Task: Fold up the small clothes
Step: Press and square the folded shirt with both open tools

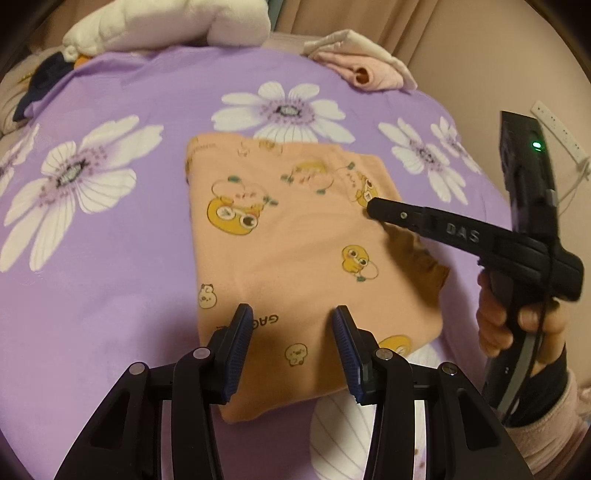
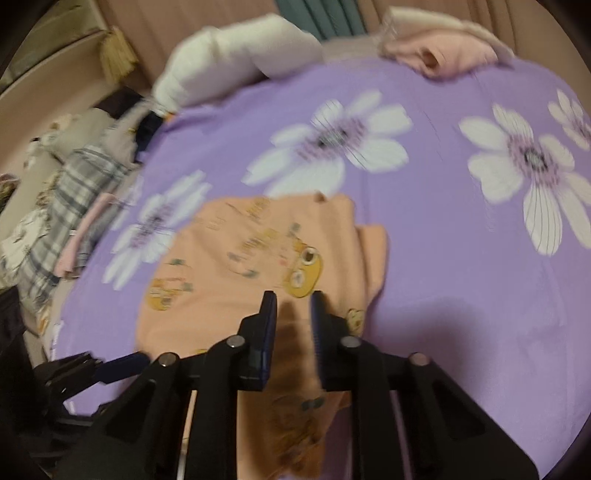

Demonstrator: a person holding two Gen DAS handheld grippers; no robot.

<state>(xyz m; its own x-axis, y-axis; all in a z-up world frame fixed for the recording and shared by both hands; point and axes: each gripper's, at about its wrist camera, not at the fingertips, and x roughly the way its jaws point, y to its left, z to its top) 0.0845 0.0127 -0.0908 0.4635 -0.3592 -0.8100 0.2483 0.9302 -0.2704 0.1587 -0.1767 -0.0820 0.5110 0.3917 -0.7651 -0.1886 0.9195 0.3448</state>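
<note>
An orange garment (image 1: 288, 236) printed with yellow ducks lies folded into a rough rectangle on the purple flowered bedsheet (image 1: 110, 266). My left gripper (image 1: 291, 317) hovers open over the garment's near edge, with nothing pressed between its blue pads. My right gripper (image 1: 373, 208) reaches in from the right, its tip down on the garment's right side. In the blurred right wrist view the right gripper (image 2: 293, 306) has its fingers drawn close, with a dark ridge of the orange garment (image 2: 240, 266) pinched between them. A finger of the left gripper (image 2: 122, 363) shows at the lower left there.
A white plush cushion (image 1: 166, 29) and a heap of pink clothes (image 1: 362, 70) lie at the far edge of the bed. Plaid and pink clothes (image 2: 74, 192) are piled off the left side. A hand (image 1: 517, 317) in a pink sleeve holds the right gripper.
</note>
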